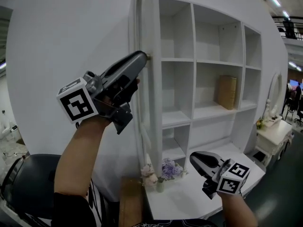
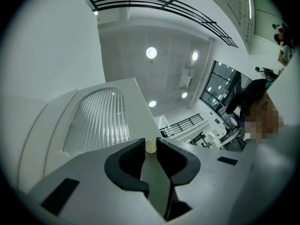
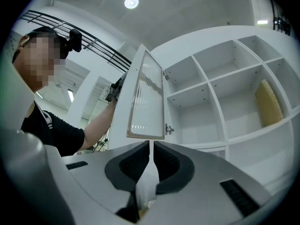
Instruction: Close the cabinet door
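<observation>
The white cabinet door (image 1: 150, 93) with a ribbed glass panel (image 2: 96, 121) stands open, edge-on to me in the head view. My left gripper (image 1: 144, 56) reaches up to the door's front edge, and its fingertips are shut on the small brass door knob (image 2: 150, 146). The open white shelf cabinet (image 1: 208, 63) lies to the door's right. My right gripper (image 1: 193, 159) hangs low over the white desk, shut with nothing between its jaws. In the right gripper view the door (image 3: 146, 97) swings out from its hinge (image 3: 168, 129), and my right gripper (image 3: 151, 143) points up at it from below.
A tan box (image 1: 227, 92) stands on a middle shelf. A small vase of flowers (image 1: 165, 169) sits on the white desk (image 1: 199, 197) below the door. A white dressing table (image 1: 274, 131) stands at the far right.
</observation>
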